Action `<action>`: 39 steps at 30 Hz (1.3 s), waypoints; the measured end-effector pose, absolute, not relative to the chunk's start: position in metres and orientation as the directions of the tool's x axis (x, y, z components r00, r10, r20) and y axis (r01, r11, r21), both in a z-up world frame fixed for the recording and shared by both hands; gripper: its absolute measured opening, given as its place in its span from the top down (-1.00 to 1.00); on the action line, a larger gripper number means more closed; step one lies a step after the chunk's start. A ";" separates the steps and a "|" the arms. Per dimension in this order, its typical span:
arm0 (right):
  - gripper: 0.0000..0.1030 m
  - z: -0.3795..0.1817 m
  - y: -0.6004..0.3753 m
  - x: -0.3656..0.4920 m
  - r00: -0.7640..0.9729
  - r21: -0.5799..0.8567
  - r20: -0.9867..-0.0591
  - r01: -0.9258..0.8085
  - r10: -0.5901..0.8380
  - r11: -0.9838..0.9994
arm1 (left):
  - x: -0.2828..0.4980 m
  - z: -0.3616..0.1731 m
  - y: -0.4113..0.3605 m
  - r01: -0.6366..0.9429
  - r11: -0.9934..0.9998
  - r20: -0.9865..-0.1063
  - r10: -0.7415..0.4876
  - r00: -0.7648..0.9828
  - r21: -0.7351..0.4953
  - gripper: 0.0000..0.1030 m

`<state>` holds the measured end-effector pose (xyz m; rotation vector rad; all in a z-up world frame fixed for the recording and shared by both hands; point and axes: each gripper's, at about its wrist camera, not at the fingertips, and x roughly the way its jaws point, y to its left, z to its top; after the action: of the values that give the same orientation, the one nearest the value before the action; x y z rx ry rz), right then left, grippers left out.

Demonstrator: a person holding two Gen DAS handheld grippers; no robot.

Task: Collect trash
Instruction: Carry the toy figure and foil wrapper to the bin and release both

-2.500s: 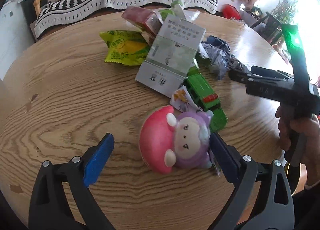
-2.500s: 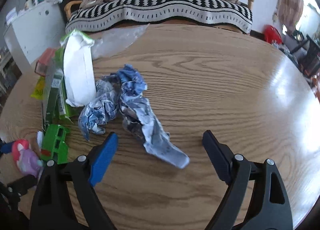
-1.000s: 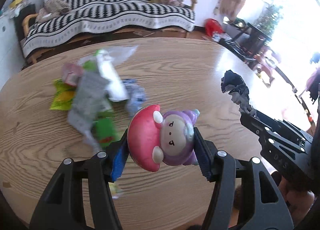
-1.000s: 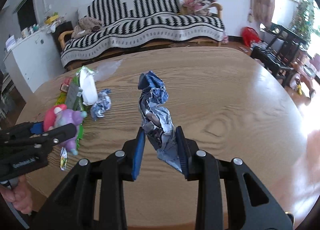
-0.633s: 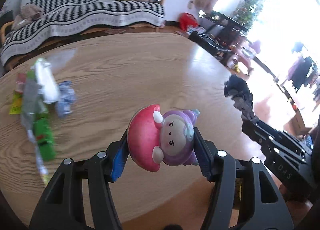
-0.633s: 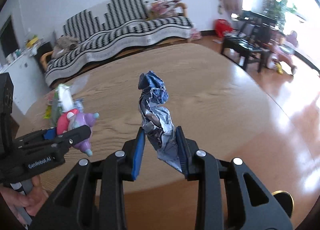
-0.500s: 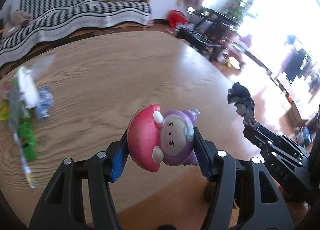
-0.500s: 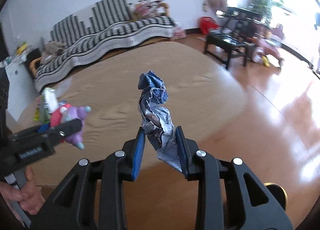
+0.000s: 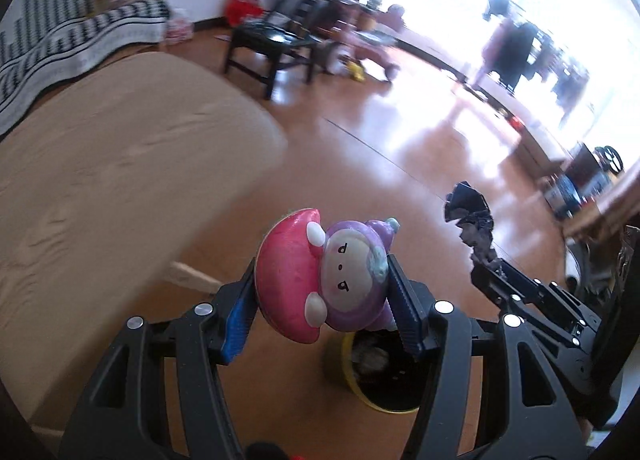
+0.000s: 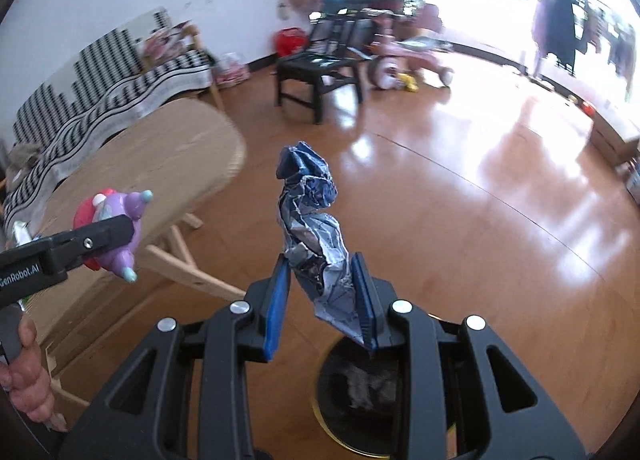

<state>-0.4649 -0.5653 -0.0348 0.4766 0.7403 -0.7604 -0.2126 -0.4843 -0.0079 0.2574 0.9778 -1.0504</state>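
My left gripper [image 9: 324, 314] is shut on a pink and purple mushroom toy [image 9: 320, 284], held off the table over the wooden floor. My right gripper [image 10: 322, 302] is shut on a crumpled blue and silver wrapper [image 10: 314, 227] that sticks up between its pads. A round bin with a yellow rim [image 9: 376, 376] stands on the floor just below both grippers, with crumpled scraps inside; it shows again as the bin [image 10: 360, 392] in the right wrist view. The toy [image 10: 116, 227] and the wrapper [image 9: 470, 215] each appear in the other view.
The light wooden table [image 9: 100, 187] with its slanted legs [image 10: 188, 260] lies to the left. A black stool [image 10: 320, 71] and a pink ride-on toy [image 10: 404, 55] stand further back on the shiny floor. A striped sofa [image 10: 100, 71] lines the wall.
Both grippers have swung right off the table and now hang over the floor above the bin. The trash pile has left the view. Both grips are unchanged.
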 end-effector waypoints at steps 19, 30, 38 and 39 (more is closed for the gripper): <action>0.39 -0.132 -0.574 -0.567 0.385 0.175 -0.850 0.850 -0.359 0.496 | -0.302 -0.138 -0.554 0.878 0.401 -0.883 -0.467 -0.049 -0.261 -0.15; 0.38 -0.171 -0.563 -0.576 0.325 0.165 -0.898 0.875 -0.298 0.456 | -0.312 -0.163 -0.557 0.891 0.378 -0.908 -0.410 -0.082 -0.251 -0.16; 0.38 -0.170 -0.565 -0.573 0.326 0.172 -0.899 0.877 -0.293 0.449 | -0.314 -0.164 -0.559 0.892 0.370 -0.906 -0.412 -0.094 -0.261 -0.17; 0.37 -0.169 -0.566 -0.572 0.325 0.170 -0.899 0.877 -0.295 0.449 | -0.315 -0.164 -0.559 0.894 0.366 -0.907 -0.410 -0.095 -0.259 -0.18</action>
<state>-0.5721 -0.5656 -0.1690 0.7538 0.9315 -0.8716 -0.3146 -0.5587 -0.1643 0.5206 1.2156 -1.1776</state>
